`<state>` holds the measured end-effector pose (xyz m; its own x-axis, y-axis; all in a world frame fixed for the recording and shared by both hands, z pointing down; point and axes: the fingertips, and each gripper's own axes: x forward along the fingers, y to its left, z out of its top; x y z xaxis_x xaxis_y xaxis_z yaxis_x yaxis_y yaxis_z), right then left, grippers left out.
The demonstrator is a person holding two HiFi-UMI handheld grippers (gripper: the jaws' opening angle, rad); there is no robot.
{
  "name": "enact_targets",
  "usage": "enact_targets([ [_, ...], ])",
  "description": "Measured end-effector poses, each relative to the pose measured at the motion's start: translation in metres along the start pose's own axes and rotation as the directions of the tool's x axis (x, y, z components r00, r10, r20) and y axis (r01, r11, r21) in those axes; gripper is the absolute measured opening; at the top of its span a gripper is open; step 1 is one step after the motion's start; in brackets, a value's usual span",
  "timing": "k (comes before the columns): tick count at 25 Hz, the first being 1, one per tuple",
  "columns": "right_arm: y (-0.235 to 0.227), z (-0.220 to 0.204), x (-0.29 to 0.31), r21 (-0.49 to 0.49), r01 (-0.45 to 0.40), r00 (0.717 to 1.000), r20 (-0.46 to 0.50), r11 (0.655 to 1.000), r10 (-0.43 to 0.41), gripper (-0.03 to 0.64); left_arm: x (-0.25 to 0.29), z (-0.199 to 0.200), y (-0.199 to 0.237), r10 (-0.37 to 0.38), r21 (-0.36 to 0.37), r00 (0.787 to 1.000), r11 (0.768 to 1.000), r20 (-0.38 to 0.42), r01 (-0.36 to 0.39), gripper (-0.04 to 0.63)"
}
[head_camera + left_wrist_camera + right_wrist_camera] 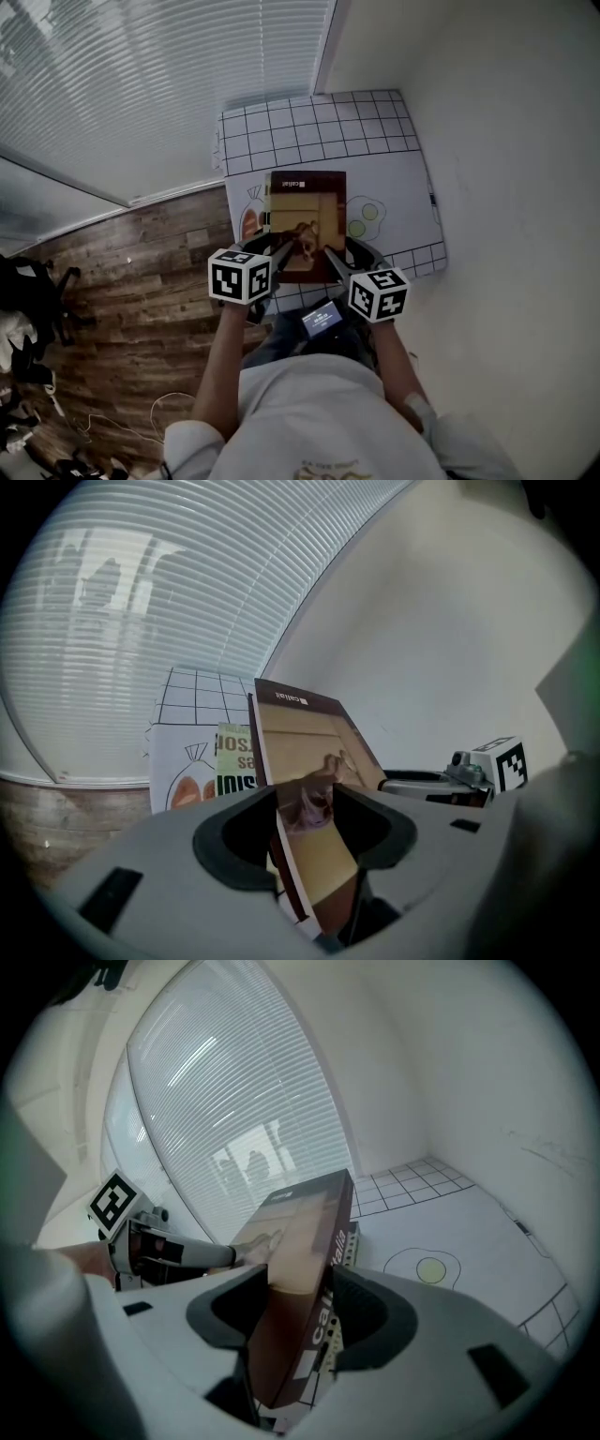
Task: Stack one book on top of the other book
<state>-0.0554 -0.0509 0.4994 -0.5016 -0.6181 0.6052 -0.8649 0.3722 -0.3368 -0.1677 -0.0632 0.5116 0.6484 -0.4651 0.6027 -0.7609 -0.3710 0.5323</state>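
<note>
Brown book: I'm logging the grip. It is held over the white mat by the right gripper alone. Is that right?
Not quite. The brown book is held over the white mat by both grippers. The left gripper view shows the left gripper closed on its near edge, just as the right gripper is.
</note>
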Motion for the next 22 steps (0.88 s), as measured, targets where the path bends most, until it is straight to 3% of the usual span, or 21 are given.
enact_targets([
  [22,-0.006,-0.036,0.057,0.048,0.003,0.993,-0.121,0.999,0.003,0.224,0.026,-0.022,0.052,0.058,0.011,0.992,0.998,-0.111,-0.057,0.196],
])
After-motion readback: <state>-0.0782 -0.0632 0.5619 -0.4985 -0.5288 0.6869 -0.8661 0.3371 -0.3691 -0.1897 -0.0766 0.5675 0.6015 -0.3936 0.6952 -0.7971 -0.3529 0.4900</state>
